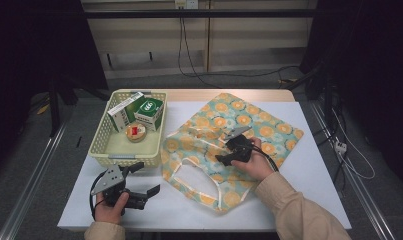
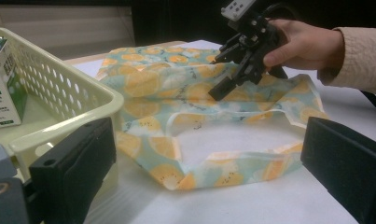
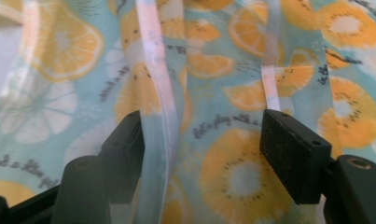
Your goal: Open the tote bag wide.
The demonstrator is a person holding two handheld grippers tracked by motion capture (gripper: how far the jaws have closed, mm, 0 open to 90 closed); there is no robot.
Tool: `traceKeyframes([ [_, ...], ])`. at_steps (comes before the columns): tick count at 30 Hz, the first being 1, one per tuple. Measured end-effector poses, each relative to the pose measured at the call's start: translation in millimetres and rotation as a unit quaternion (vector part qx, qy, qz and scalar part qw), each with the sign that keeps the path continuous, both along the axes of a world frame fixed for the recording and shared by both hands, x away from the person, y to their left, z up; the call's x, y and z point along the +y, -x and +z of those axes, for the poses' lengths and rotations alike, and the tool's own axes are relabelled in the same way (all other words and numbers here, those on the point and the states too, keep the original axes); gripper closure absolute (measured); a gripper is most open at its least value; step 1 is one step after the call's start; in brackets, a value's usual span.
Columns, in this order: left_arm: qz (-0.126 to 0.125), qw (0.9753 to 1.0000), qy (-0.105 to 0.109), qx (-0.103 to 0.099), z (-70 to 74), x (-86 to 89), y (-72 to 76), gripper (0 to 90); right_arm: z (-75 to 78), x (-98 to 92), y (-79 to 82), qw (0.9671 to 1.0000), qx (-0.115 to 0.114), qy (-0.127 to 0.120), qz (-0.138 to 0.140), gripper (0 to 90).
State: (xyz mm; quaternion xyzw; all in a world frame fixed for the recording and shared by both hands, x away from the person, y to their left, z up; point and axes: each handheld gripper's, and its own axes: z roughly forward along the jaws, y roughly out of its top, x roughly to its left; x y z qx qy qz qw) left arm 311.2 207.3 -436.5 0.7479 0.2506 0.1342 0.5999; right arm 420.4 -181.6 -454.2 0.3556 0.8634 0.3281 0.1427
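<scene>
The bag [image 1: 224, 145] is being approached by the right gripper [image 1: 228, 150], jaws spread to pinch its fabric; the left gripper [image 1: 141, 182] is being held released.

The fabric bag [image 1: 224, 145] is a soft tote printed with orange citrus slices on a pale teal ground, with small dark script lettering visible up close. It lies flat and crumpled on the white surface [image 1: 309, 175], just to the right of the basket [image 1: 103, 150]. Its mouth faces the near edge, where pale trimmed handles [image 2: 251, 158] form an open loop on the surface. Folds and pale seam strips [image 3: 153, 70] run across the cloth.
</scene>
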Motion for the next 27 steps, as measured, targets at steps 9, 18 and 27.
traceKeyframes([
  [9, -0.001, 1.0, -0.001, 0.0, 0.1, -0.9, 0.1, 2.9, -2.8, -14.3, -7.3, 0.9995, 0.007, -0.014, -0.026, 34.4],
  [18, 0.0, 1.0, 0.0, 0.0, 0.0, -0.2, 0.0, 2.9, -2.3, -22.8, -18.5, 0.999, 0.005, -0.022, -0.038, 57.6],
  [27, 0.001, 1.0, -0.001, 0.0, 0.0, -0.2, -0.1, 2.9, -2.4, -29.9, -26.9, 0.9988, 0.004, -0.026, -0.041, 78.3],
])
